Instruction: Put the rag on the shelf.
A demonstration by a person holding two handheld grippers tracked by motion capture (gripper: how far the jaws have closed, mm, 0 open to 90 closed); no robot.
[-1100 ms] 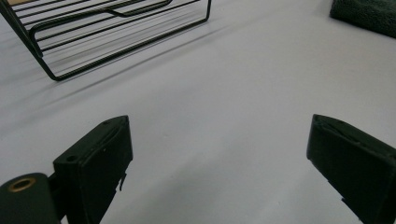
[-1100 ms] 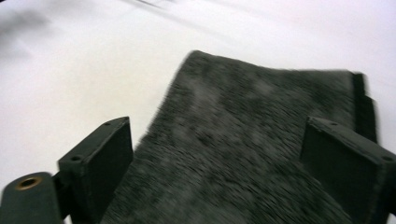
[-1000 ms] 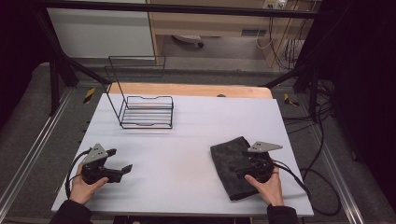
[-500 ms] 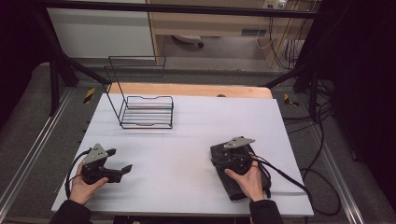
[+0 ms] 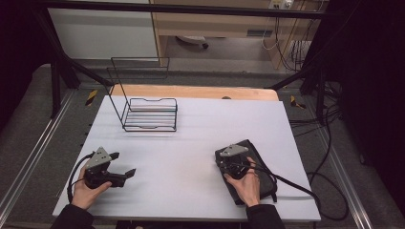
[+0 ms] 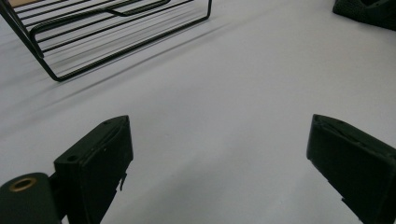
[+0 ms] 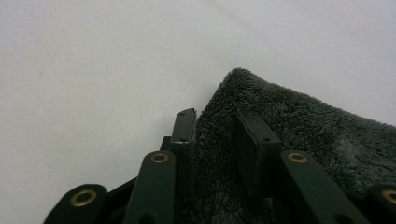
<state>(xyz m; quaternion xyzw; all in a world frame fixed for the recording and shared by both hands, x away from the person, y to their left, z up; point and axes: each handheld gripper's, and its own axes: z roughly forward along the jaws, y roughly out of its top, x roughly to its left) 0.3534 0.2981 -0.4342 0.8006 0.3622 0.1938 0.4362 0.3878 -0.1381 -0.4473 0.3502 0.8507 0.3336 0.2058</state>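
The right hand-held gripper [image 7: 217,123] had just been closing, its jaws pinching the corner of the dark folded towel [image 5: 260,164] lying on the bench [image 5: 191,143] well right of the wire rack [image 5: 150,114], likely to lift it. The left hand-held gripper [image 6: 219,163] sat released, idle, near the rack.

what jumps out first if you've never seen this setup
First the dark grey towel at the near right of the white table, with the right hand-held gripper on its corner; its jaws have just been closing, and the fluffy edge sits pinched between them. Next comes the black wire rack standing at the far left. The left hand-held gripper rests wide open at the near left, holding nothing.
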